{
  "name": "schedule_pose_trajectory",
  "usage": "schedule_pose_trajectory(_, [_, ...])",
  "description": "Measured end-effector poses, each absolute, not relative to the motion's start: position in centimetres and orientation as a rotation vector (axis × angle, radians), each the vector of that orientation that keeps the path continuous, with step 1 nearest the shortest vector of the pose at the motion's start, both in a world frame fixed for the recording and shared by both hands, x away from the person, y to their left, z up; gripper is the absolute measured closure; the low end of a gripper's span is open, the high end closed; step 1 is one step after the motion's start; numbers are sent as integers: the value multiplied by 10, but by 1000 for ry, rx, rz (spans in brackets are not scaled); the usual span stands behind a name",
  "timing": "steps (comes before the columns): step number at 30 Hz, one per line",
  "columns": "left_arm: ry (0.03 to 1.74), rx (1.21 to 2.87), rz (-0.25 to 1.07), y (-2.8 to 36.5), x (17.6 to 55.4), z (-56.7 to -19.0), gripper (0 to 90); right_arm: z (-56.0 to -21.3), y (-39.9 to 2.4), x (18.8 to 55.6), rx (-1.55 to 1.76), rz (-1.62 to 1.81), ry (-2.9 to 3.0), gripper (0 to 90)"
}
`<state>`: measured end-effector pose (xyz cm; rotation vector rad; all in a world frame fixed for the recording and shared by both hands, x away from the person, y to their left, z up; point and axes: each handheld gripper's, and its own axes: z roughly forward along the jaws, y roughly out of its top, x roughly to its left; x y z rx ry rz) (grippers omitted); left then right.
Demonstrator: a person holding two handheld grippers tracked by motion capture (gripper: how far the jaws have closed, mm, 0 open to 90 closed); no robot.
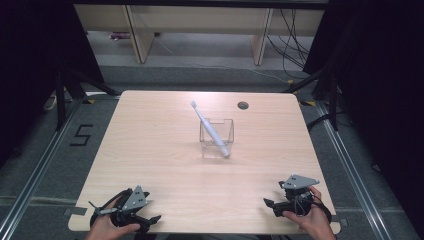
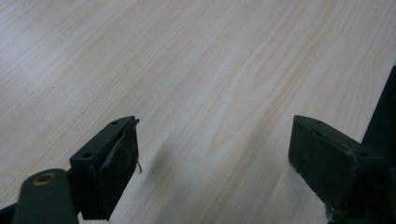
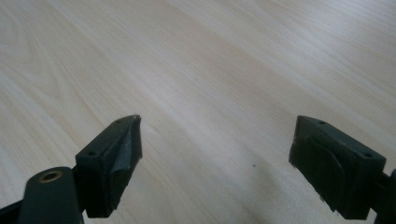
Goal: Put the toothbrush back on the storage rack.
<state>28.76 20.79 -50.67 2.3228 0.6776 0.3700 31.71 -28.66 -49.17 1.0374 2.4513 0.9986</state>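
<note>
Toothbrush leaning in clear cup, head up toward far-left, left tool and right tool both wide, empty

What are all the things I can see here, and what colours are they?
toothbrush: one, white, leaning in the cup, head up and pointing to the far left, its lower end at the cup's near right corner
cup: one, clear, square, middle of the table
table: one, light wood, with a small round hole near its far edge
number 5: one, black, marked on the floor left of the table
cables: several, dark, on the floor beyond the table
left gripper: one, black with a grey plate, near left edge of the table, jaws wide apart, empty
right gripper: one, black with a grey plate, near right edge, jaws wide apart, empty
</note>
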Motion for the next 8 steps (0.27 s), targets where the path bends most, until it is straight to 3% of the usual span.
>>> schedule_pose_trajectory(8, [678,2323,371,208,288,-507,156,-492,-286,317,1037,1003,2456,173])
